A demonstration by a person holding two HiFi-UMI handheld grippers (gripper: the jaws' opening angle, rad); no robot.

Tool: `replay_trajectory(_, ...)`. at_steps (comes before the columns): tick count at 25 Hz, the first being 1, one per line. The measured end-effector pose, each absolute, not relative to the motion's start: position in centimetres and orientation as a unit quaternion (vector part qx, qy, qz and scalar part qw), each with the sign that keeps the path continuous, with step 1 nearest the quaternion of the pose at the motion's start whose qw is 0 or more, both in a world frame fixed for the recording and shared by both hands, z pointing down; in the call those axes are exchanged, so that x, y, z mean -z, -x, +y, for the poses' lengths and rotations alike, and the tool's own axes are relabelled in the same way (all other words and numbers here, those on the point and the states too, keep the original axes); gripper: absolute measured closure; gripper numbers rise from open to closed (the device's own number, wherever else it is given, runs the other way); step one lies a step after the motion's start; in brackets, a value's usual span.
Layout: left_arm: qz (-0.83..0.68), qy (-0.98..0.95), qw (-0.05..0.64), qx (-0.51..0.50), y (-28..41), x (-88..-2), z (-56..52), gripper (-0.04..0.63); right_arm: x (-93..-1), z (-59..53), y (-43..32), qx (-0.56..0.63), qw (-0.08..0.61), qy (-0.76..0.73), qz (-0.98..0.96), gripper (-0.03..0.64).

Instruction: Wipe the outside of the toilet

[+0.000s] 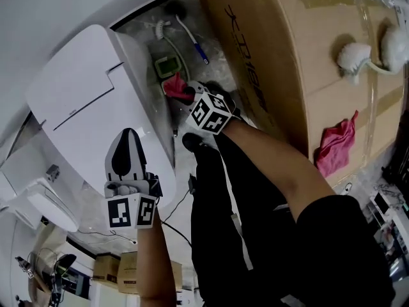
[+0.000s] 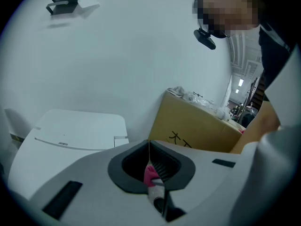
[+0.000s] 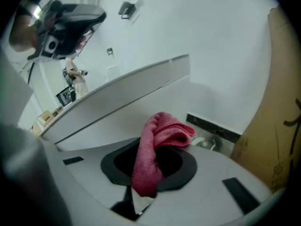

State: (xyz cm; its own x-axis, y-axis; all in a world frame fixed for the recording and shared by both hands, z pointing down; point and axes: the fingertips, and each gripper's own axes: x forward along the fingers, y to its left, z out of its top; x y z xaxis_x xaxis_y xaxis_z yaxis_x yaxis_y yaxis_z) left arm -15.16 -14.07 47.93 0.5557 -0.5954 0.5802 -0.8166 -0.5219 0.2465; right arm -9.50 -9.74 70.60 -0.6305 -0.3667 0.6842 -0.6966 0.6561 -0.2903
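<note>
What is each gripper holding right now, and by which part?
The right gripper pinches the pink cloth by one end near its white tag; the rest bunches above the fingers. The left gripper is shut on a small pink scrap that cannot be identified.

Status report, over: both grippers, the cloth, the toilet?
Left gripper shut, held over toilet. Right gripper shut on pink cloth, at toilet's side. Cardboard box crowds that side.
</note>
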Motion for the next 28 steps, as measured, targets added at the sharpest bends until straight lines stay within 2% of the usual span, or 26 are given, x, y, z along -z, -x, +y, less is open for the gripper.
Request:
replay_trajectory(4,-0.436,-0.832,0.257,-0.227,14.4,-48.8,-17.4,0.575,-69.0,-20.1,7.6,-0.261,0.254,-0.374,-0.853,0.525)
replay_trajectory(9,-0.437,-0.818,0.274,-0.253,13.5,-51.3,-20.8,0.575,-70.1,-27.2,8.1,-0.255,0.257,-0.377,-0.852,0.525)
replay_trajectory(19,-0.428,-0.804,0.295,-0.288,12.9,-54.3,-21.4,0.575,-75.9,-31.0,10.0,-0.230,0.319,-0.318,-0.863,0.525)
replay_trajectory(28,-0.428,-0.804,0.299,-0.284,13.1,-54.0,-21.8,0.575,-75.9,-30.6,12.0,-0.214,0.314,-0.288,-0.879,0.525)
